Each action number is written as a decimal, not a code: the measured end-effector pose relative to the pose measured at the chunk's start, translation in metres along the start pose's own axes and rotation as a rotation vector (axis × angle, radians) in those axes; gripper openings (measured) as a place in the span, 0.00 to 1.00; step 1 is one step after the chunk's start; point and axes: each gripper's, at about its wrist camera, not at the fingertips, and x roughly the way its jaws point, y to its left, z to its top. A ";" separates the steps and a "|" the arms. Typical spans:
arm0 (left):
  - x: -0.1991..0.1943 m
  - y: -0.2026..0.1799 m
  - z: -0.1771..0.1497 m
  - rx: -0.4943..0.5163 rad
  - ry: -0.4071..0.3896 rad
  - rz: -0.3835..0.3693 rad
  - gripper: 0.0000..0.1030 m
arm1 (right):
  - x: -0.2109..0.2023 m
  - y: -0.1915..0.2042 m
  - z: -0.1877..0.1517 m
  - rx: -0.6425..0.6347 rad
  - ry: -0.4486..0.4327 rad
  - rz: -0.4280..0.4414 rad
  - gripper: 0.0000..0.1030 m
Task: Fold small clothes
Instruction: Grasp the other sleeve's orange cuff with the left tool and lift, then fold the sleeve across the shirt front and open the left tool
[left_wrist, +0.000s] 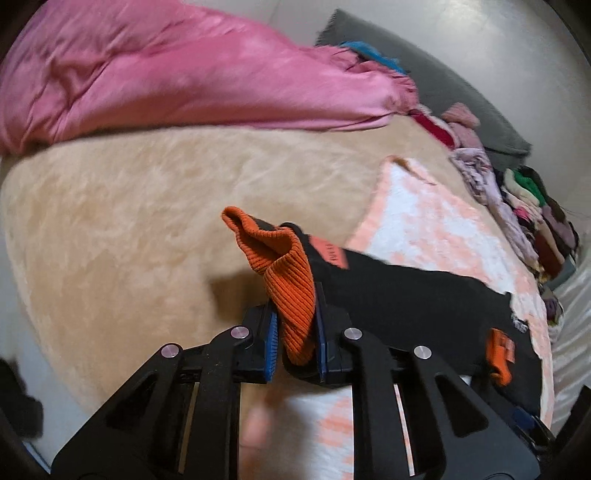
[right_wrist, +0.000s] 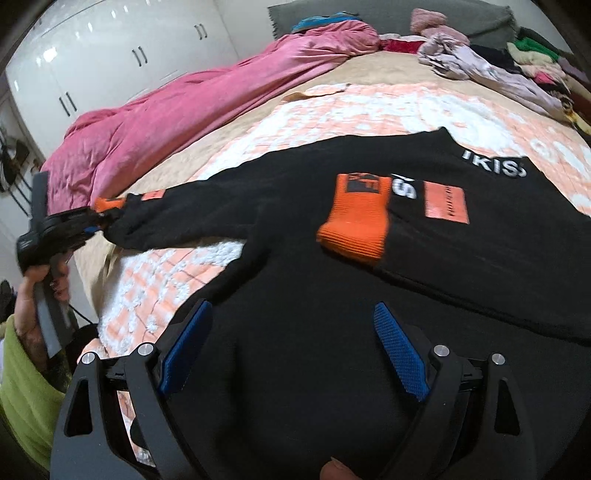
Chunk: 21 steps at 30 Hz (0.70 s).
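A black sweater with orange cuffs lies spread on a peach-and-white blanket on the bed. One sleeve is folded across the chest, its orange cuff lying flat. The other sleeve stretches left; my left gripper is shut on its orange ribbed cuff, which stands up between the blue pads. In the right wrist view that left gripper shows at the far left, held in a person's hand. My right gripper hovers open over the sweater's lower body, with nothing between its blue pads.
A pink duvet is bunched along the bed's far left side. A beige fuzzy cover lies under the blanket. A pile of mixed clothes sits at the far right by a grey pillow. White wardrobes stand behind.
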 end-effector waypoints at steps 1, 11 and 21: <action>-0.005 -0.008 0.001 0.014 -0.005 -0.015 0.09 | -0.003 -0.004 0.000 0.012 -0.007 -0.001 0.86; -0.051 -0.118 -0.018 0.242 -0.034 -0.132 0.09 | -0.023 -0.057 -0.008 0.122 -0.070 -0.021 0.86; -0.047 -0.203 -0.051 0.384 0.019 -0.188 0.09 | -0.063 -0.101 -0.017 0.137 -0.157 -0.126 0.86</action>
